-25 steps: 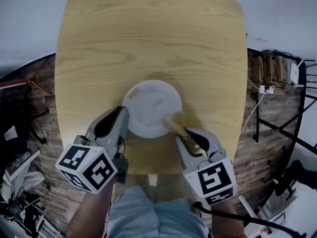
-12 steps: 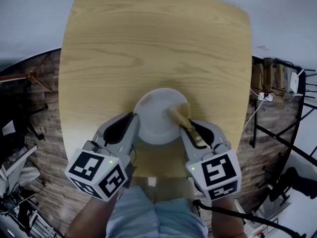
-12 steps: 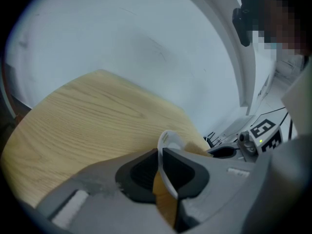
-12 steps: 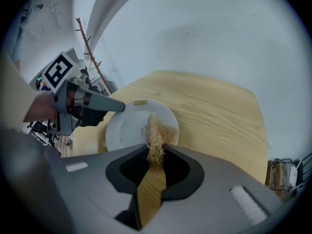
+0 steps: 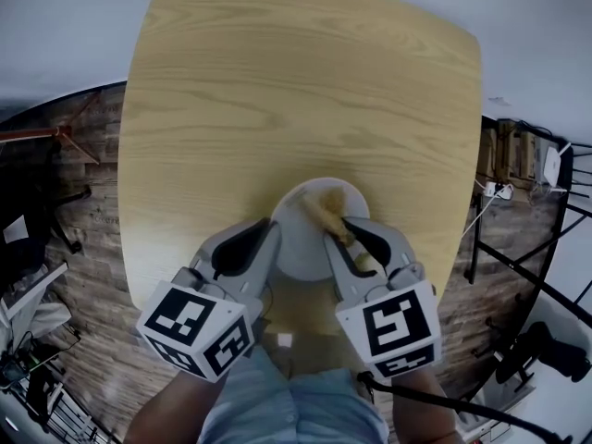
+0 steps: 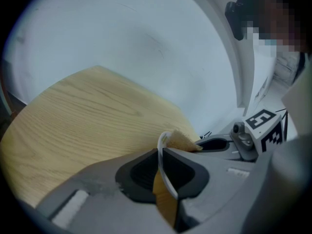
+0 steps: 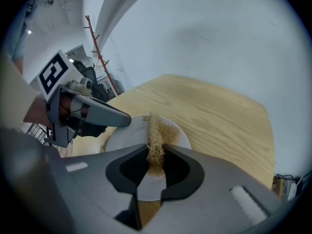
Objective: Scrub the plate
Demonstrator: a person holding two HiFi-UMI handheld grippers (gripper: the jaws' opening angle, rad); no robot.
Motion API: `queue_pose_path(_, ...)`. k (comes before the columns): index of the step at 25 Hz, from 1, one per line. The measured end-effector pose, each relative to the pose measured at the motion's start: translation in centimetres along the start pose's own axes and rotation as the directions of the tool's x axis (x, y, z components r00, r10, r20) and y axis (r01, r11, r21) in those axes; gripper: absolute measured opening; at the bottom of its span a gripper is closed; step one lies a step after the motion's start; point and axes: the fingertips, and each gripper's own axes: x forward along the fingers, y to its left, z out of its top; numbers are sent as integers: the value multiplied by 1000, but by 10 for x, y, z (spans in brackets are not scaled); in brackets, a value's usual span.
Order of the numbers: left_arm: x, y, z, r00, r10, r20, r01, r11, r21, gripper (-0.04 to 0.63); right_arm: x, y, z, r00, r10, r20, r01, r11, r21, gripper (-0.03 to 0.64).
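Pinches the near rim of the white plate (image 6: 160,141) edge-on with the left claw (image 6: 162,162), jaws pressed onto it. Clamps a tan fibrous scrubber (image 7: 157,130) in the right claw (image 7: 155,155), laid on the plate's face just ahead of that claw. Sets the plate between both claws, over the wooden counter (image 5: 277,91).

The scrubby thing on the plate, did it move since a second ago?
Yes. The scrub pad in the right gripper slid across the plate, from its near right edge toward the far rim. Same as before: the left gripper pinches the plate's rim, the right one is shut on the pad, and the plate sits on the table.
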Motion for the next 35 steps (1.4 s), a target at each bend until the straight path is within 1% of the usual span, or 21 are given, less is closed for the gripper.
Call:
queue_pose_path(4, 2, 2, 1, 1000, 4, 2, -4, 1000, -9, 52, 3, 8, 4, 1000, 17, 3, -17, 999, -31, 71)
queue_pose_path(9, 3, 2, 2, 1000, 2, 1, -2, 1000, -14, 51, 3, 24, 6, 998, 60, -3, -60, 997, -47, 71)
queue_pose_path(13, 3, 6, 2, 1000, -6, 12, 6, 999, -49, 49, 5, 40, 5, 995, 102, -6, -102, 994, -44, 71)
queue_pose_path(16, 1, 9, 4, 1000, -5, 23, 6, 998, -66, 48, 5, 49, -1, 992, 127, -13, -127, 991, -36, 71)
queue_pose_path(20, 0, 12, 9, 999, 8, 36, -5, 998, -58, 48, 3, 57, -14, 988, 154, -10, -154, 987, -42, 71)
queue_pose_path(22, 0, 12, 11, 999, 10, 37, -8, 999, -51, 48, 1, 58, -21, 987, 160, -25, -161, 986, -46, 71)
queue_pose_path(28, -2, 10, 10, 999, 18, 38, -16, 999, -35, 48, -9, 51, -43, 987, 147, -61, -148, 989, -17, 71)
queue_pose_path(35, -2, 6, 13, 999, 23, 38, -23, 1000, -14, 48, -19, 27, -59, 993, 85, -80, -85, 996, 8, 71)
